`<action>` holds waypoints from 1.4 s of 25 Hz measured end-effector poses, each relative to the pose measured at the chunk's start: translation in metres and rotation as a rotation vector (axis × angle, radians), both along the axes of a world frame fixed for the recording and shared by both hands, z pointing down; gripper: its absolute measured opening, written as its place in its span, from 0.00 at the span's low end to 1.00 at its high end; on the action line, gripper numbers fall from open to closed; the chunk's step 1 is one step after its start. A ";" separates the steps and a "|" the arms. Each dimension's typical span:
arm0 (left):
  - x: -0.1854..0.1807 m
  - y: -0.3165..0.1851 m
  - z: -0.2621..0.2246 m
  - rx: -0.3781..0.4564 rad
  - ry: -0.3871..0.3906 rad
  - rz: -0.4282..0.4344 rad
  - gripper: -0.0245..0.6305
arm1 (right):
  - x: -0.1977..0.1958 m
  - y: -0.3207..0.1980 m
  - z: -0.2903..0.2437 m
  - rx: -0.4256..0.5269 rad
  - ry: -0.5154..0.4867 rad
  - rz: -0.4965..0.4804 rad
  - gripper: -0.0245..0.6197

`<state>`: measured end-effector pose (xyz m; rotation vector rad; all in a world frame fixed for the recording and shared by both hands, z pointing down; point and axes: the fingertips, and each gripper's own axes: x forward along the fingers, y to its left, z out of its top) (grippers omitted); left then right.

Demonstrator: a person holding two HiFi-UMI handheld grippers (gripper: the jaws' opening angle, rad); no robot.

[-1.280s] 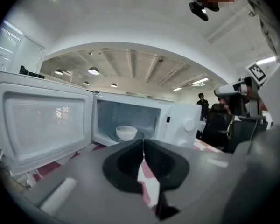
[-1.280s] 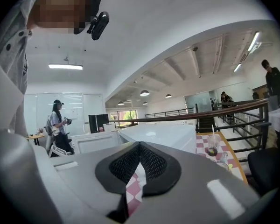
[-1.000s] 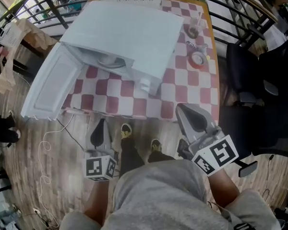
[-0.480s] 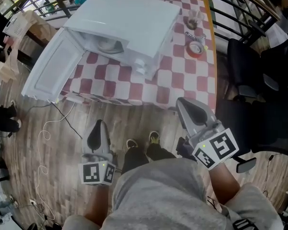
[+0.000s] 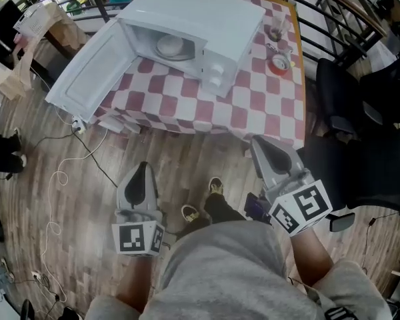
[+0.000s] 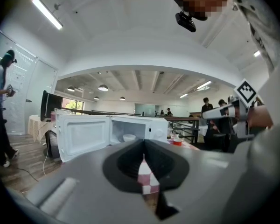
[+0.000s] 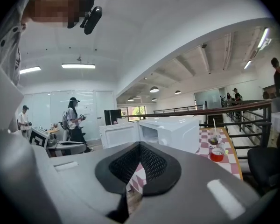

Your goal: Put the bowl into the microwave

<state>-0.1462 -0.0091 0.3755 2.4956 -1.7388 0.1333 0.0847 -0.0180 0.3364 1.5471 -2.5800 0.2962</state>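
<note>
A white microwave (image 5: 207, 25) stands on the red-checked table (image 5: 253, 105) with its door (image 5: 90, 72) swung wide to the left. A pale bowl (image 5: 171, 46) sits inside its cavity, also seen as the bowl (image 6: 129, 137) in the left gripper view. Both grippers hang low by the person's waist, over the wooden floor and well short of the table. My left gripper (image 5: 143, 168) is shut and empty, as is my right gripper (image 5: 255, 141). Each gripper view shows its jaws meeting with nothing between them: left gripper (image 6: 143, 146), right gripper (image 7: 140, 148).
A red cup (image 5: 279, 63) and a glass with a straw (image 5: 275, 31) stand at the table's right edge. A black chair (image 5: 350, 105) is to the right. Cables (image 5: 67, 172) trail on the floor at left. A person (image 6: 0, 115) stands far left.
The view has backed away from the table, so the microwave now sits farther off and its inside with the bowl shows more. Both grippers stay shut near the body.
</note>
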 end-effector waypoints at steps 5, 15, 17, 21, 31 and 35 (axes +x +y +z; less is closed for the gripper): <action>-0.021 0.030 -0.008 0.034 -0.011 0.003 0.05 | -0.024 0.036 0.001 -0.001 0.036 0.010 0.03; -0.036 0.078 -0.012 0.045 -0.012 -0.002 0.05 | -0.049 0.074 0.002 0.000 0.031 -0.007 0.03; -0.034 0.080 -0.013 0.048 -0.012 -0.005 0.05 | -0.050 0.074 0.000 0.008 0.030 -0.013 0.03; -0.032 0.082 -0.016 0.052 -0.008 -0.007 0.05 | -0.047 0.074 -0.003 0.021 0.036 -0.014 0.03; -0.032 0.074 -0.017 0.061 -0.011 0.016 0.05 | -0.037 0.074 -0.004 0.034 0.032 0.023 0.03; -0.031 0.075 -0.015 0.063 -0.005 0.029 0.05 | -0.036 0.077 -0.003 0.036 0.031 0.035 0.03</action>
